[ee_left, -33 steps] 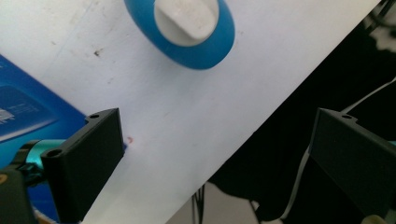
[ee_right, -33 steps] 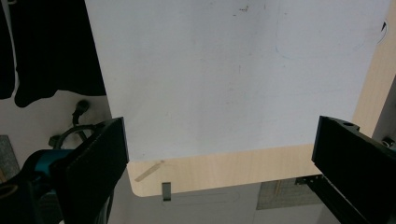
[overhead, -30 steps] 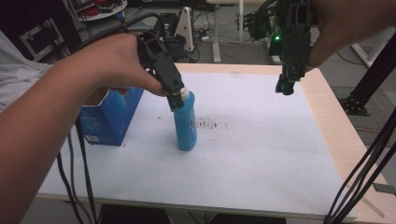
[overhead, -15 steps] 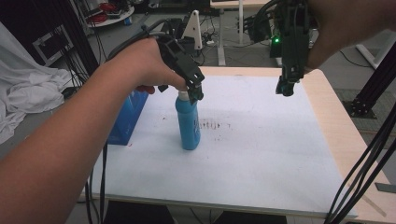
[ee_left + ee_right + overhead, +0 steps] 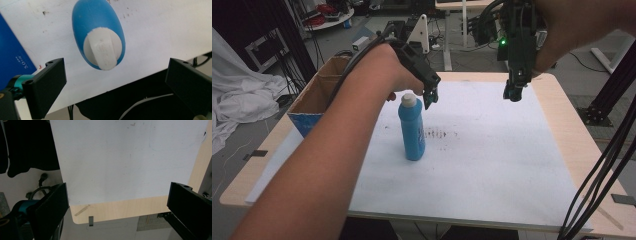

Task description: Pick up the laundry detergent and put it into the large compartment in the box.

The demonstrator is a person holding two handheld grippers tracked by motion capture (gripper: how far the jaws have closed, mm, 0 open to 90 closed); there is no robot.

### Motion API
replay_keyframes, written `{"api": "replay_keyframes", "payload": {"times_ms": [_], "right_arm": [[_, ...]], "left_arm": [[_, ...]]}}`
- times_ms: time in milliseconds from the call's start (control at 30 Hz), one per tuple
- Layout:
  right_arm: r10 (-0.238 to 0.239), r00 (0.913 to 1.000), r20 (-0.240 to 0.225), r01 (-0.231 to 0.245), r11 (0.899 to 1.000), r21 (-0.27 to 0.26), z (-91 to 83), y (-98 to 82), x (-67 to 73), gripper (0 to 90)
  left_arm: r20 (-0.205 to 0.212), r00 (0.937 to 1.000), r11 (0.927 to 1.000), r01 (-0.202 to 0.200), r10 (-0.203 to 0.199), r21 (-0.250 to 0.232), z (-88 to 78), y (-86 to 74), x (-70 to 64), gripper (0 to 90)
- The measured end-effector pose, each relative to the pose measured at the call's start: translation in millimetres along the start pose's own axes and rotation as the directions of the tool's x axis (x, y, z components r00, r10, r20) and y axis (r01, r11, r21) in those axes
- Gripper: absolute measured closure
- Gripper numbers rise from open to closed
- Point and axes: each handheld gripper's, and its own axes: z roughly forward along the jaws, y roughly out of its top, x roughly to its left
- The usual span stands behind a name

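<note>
Currently the left gripper (image 5: 430,98) hangs just beside and above the white cap of the blue bottle (image 5: 412,131), fingers (image 5: 47,86) spread wide and holding nothing; the bottle stands upright on the table (image 5: 492,170), ahead of and between them. Right gripper (image 5: 510,93) is well apart, also wide open and empty. Risk: bottle looks tall and narrow, so one finger clipping the cap could probably tip it toward the cardboard box (image 5: 314,102)
</note>
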Motion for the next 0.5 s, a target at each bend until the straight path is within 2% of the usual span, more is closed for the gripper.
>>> {"api": "replay_keyframes", "payload": {"times_ms": [133, 233, 333, 367, 433, 500], "right_arm": [[-0.011, 0.9999, 0.002, 0.011, 1.0, 0.005, 1.3, 5.3, 1.3, 2.7], [-0.019, 0.9998, -0.001, 0.019, 1.0, 0.002, 0.1, 6.8, 2.5, 2.7], [-0.019, 0.9998, 0.001, 0.019, 1.0, -0.001, -0.2, 6.7, 2.7, 2.7], [-0.016, 0.9999, -0.001, 0.016, 1.0, -0.002, -0.3, 6.6, 2.7, 2.7], [-0.018, 0.9998, -0.005, 0.018, 1.0, 0.002, 0.2, 5.8, 1.1, 2.7], [-0.011, 0.9999, -0.001, 0.011, 1.0, 0.001, 0.9, 5.8, 1.1, 2.7]], "left_arm": [[-0.012, 0.9996, 0.9996, 0.027, -0.027, -0.01, 3.4, 3.0, -3.0, 3.3], [-0.04, 0.9984, 0.9991, 0.04, -0.041, -0.011, 8.1, 4.3, -2.8, 3.3], [-0.04, 0.9974, 0.998, 0.059, -0.06, -0.023, 10.9, 4.3, -1.0, 3.3], [-0.006, 0.9979, 0.9979, 0.065, -0.065, -0.004, 16.3, 4.7, 1.7, 3.3], [0.016, 0.9979, 0.998, 0.063, -0.063, 0.001, 20.8, 6.0, 1.3, 3.3], [0.025, 0.9974, 0.9976, 0.068, -0.068, -0.015, 23.9, 7.8, 1.5, 3.3]]}}
